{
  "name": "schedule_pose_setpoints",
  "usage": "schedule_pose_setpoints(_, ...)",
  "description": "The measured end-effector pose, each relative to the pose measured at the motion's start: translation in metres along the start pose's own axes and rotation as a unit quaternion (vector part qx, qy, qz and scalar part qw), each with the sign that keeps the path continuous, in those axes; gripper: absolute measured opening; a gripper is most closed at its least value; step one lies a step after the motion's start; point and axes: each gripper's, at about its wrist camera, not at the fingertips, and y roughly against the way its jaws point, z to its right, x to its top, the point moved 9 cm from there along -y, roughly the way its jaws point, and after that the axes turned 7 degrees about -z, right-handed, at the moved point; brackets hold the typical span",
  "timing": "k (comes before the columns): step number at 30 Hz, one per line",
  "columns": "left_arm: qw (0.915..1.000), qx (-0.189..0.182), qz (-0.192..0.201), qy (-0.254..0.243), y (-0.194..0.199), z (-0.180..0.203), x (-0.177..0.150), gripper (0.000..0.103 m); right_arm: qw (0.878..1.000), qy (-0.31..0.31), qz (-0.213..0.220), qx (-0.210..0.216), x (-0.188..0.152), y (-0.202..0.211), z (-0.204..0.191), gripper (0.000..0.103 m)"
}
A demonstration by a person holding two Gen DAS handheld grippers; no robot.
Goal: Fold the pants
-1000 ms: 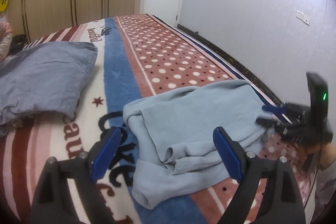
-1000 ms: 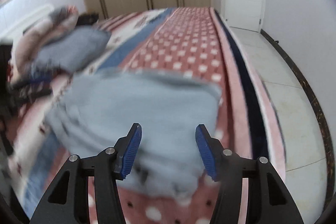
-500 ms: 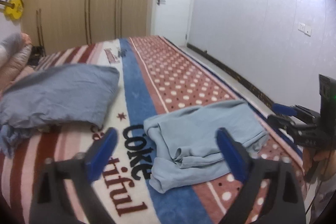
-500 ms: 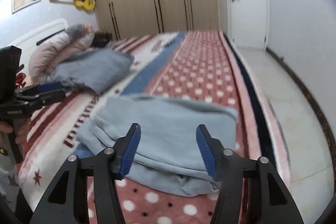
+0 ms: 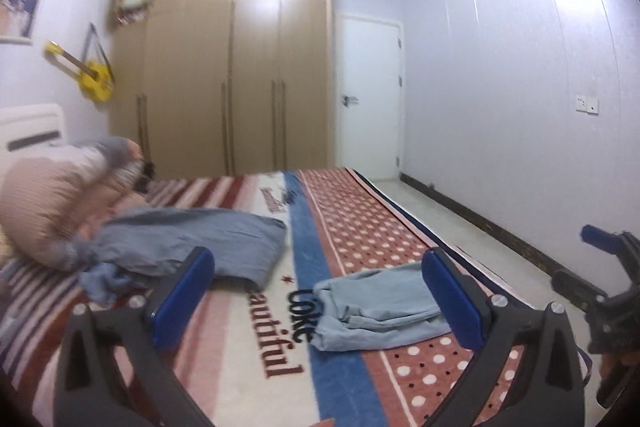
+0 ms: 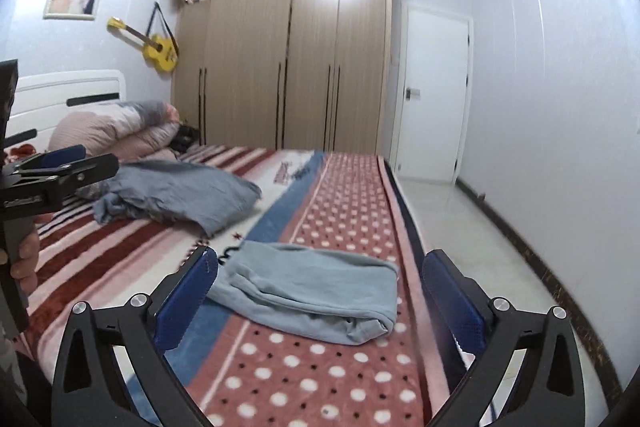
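Both the left gripper [image 5: 320,301] and right gripper [image 6: 322,301] gape wide, just spread, holding nothing, while the folded pants [image 6: 312,293] lie crosswise ahead, below them, nearer the right one.

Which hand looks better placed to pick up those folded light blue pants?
Probably the right: its tongs face the folded light blue pants squarely, open and empty. For the left tongs, they lie off to the right.

Each hand-held gripper [image 6: 318,301] has black triangular arms, silver screws and blue finger pads [image 5: 182,303].
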Motion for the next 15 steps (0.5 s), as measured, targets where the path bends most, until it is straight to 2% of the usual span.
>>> schedule_pose_setpoints(3, 0.9999, 0.008, 0.010, 0.001, 0.031, -0.004, -0.009, 0.102, 1.000, 0.005, 0.025, -0.004, 0.002, 0.032, -0.013, 0.102)
schedule_pose_setpoints(7, 0.9998, 0.015, 0.013, 0.004, 0.057, -0.007, -0.024, 0.102, 0.999, 0.010, 0.033, -0.004, -0.001, 0.056, -0.030, 0.102)
schedule_pose_setpoints(15, 0.9998, 0.018, 0.008, 0.010, 0.075, -0.013, -0.040, 0.102, 0.999, -0.001, 0.037, 0.009, -0.010, 0.077, -0.045, 0.102)
